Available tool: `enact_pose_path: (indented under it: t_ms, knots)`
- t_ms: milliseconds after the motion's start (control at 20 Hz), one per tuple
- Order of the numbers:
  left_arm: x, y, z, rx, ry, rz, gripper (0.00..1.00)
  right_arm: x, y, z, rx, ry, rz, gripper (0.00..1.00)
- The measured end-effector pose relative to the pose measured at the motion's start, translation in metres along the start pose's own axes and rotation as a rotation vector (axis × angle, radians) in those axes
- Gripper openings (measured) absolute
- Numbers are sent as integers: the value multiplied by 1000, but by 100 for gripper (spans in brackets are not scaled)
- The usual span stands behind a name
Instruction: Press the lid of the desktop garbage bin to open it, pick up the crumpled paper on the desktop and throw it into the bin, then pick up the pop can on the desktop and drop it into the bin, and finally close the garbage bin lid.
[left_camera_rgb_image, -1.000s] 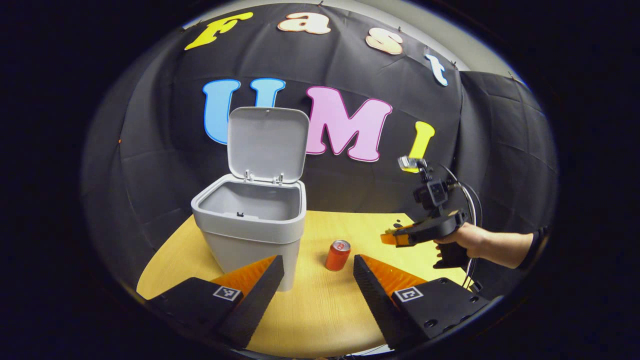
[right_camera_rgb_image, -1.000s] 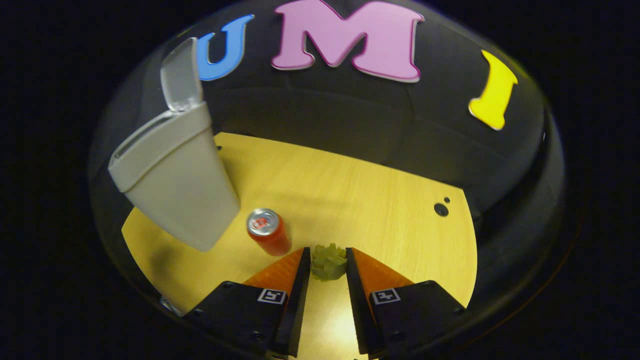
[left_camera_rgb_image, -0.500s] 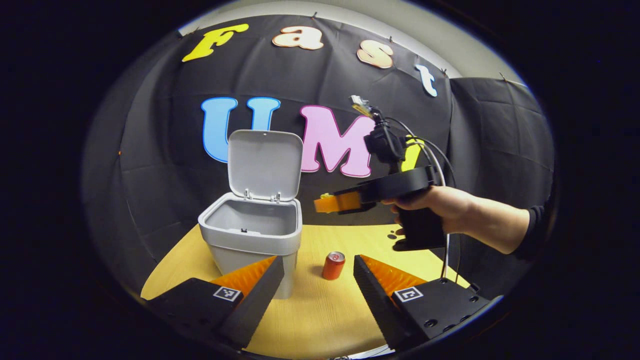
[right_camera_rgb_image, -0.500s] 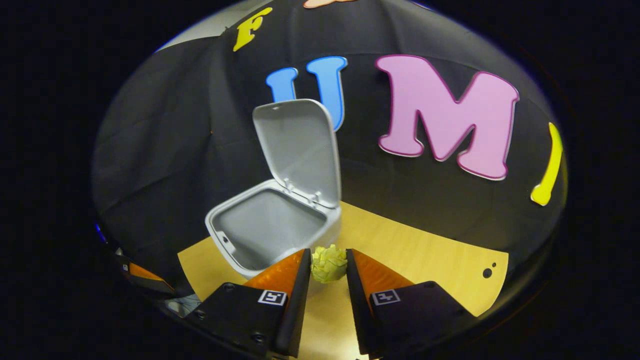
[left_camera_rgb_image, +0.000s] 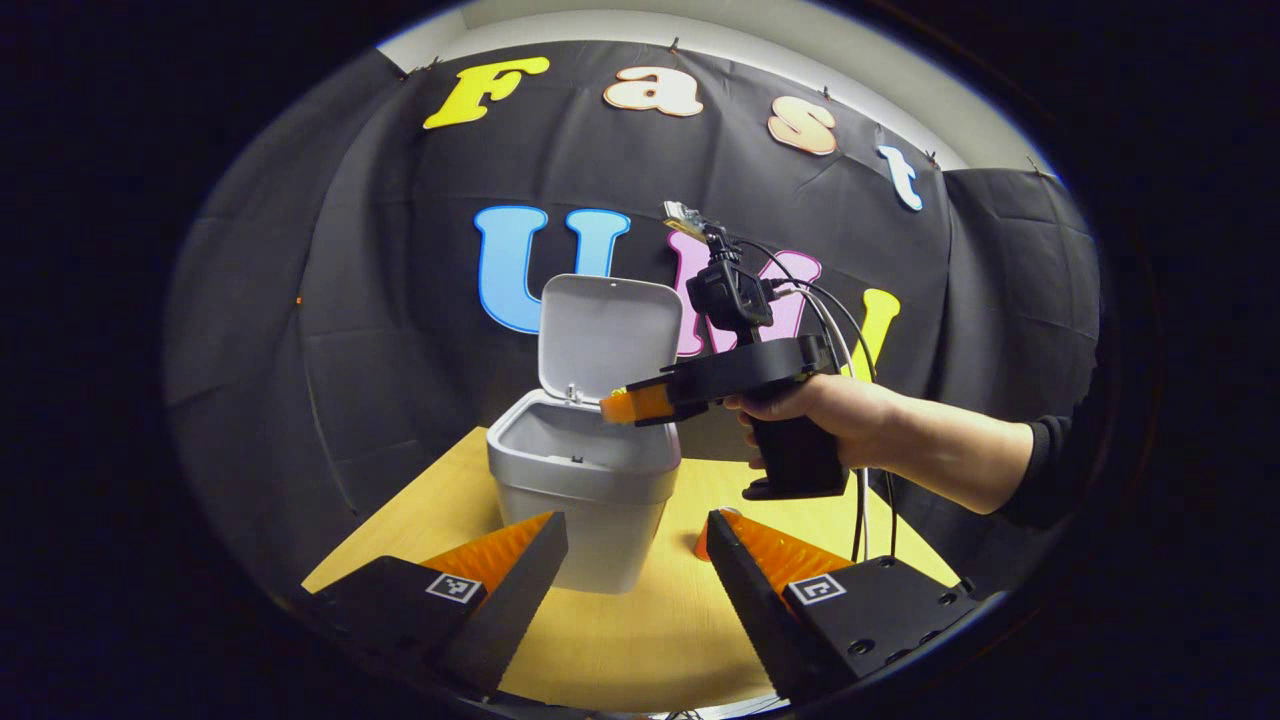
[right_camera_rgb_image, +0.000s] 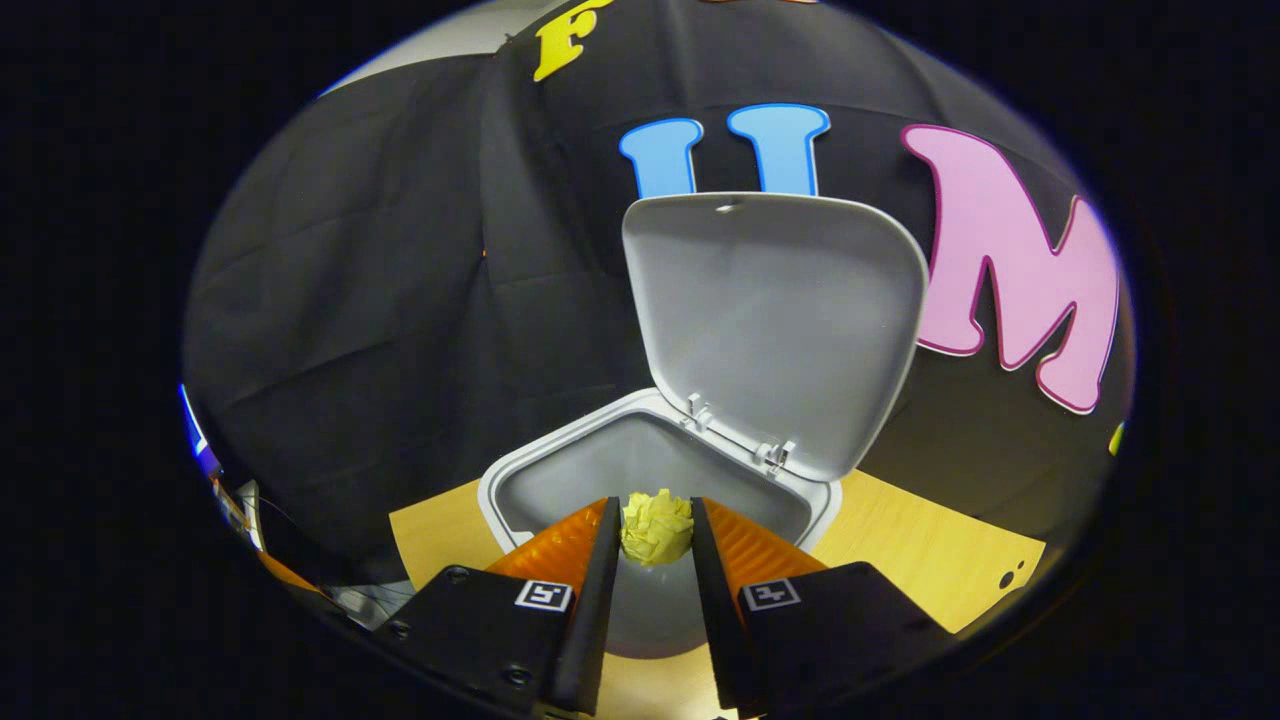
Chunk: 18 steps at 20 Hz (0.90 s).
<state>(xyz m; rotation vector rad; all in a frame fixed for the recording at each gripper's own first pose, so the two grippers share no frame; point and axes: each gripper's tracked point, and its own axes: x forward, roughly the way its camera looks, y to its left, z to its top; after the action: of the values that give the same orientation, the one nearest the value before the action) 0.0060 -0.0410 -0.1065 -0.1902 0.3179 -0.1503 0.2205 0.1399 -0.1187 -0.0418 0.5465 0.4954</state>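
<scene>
The grey bin stands on the wooden table with its lid swung up and back. My right gripper is shut on a crumpled yellow paper ball and hangs over the bin's open mouth. In the left gripper view the right gripper, held by a hand, reaches over the bin's rim. My left gripper is open above the table's near side with nothing between its fingers. A sliver of the red pop can peeks out behind my left gripper's right finger.
The wooden tabletop runs out to a curved front edge. Black cloth walls stand close behind the bin and to both sides. Cables hang from the right gripper's handle. Two dark marks sit near the table's right edge.
The right gripper carried the paper ball leftward and forward until it hangs over the open bin. My left gripper's view shifted left, so the can is now mostly hidden behind its right finger.
</scene>
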Motion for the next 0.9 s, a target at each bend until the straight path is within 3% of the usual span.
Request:
enact_pose_path:
  t_ms: [50, 100, 200, 300, 550, 750, 900]
  knots:
    - [-2, 3, -2, -3, 3, 11, 95, 2, 4, -1, -6, 0, 8, 47]
    - [-3, 4, -4, -11, 6, 14, 95, 4, 8, -2, -11, 1, 16, 34]
    - [-3, 3, -9, -22, 15, 19, 95, 7, 9, -2, -20, -4, 20, 75]
    - [-4, 5, -11, -12, 17, 27, 95, 8, 1, 1, -36, -24, -13, 100]
    - [-3, -2, -16, -1, 22, 1, 95, -22, -23, 15, -3, -106, -91, 100]
    - [18, -22, -38, 28, 43, -78, 95, -85, -81, 19, 17, -178, -244, 99]
    - [43, -37, -63, 124, 76, -100, 95, -136, -120, 17, 78, -244, -343, 99]
